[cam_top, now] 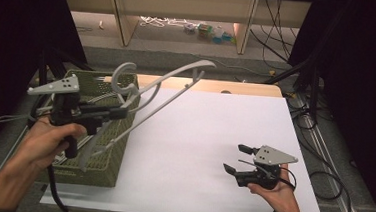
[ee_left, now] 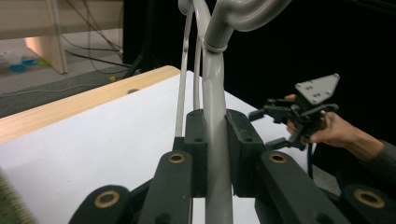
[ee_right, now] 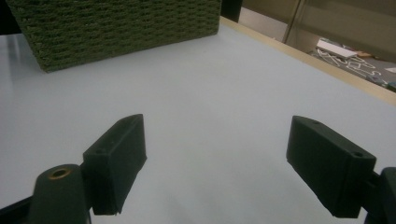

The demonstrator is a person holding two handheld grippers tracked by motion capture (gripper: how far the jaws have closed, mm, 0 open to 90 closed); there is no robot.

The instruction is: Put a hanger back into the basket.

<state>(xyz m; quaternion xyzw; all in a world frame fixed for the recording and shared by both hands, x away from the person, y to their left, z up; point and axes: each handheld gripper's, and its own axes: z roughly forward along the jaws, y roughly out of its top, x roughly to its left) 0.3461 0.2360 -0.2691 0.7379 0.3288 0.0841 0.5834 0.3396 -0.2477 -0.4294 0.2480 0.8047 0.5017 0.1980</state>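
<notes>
- In the high view, the right gripper (cam_top: 237, 159) was held low above the white desk (cam_top: 199, 137), at its near right part, and its fingers were spread wide with nothing between them.
- The right gripper view gave this from close: the two black fingers (ee_right: 116, 163) stood far apart over the bare white sheet, and it also showed the woven side of the green basket (ee_right: 116, 32) standing on the desk behind them, which the high view showed from above.
- In the high view, the left gripper (cam_top: 123, 112) was raised over the green basket (cam_top: 102, 155) at the left edge of the desk and gripped a grey plastic hanger (cam_top: 172, 87).
- The hanger was in the air and tilted. Its hook curled just above the fingers, one long arm reached to the far right over the desk, and the other arm went down toward the basket.
- The left gripper view showed the grip exactly: the two fingers (ee_left: 196, 149) were pressed on the neck of the hanger (ee_left: 215, 140), just under the hook, and a thinner grey bar passed beside the left finger.
- Farther in that same view, the right gripper (ee_left: 273, 128) appeared in the person's hand at the far side of the white sheet, with its grey plate on top and fingers apart.
- Beyond the desk, the high view showed the floor with cables and some small coloured things under a wooden shelf (cam_top: 183, 5).
</notes>
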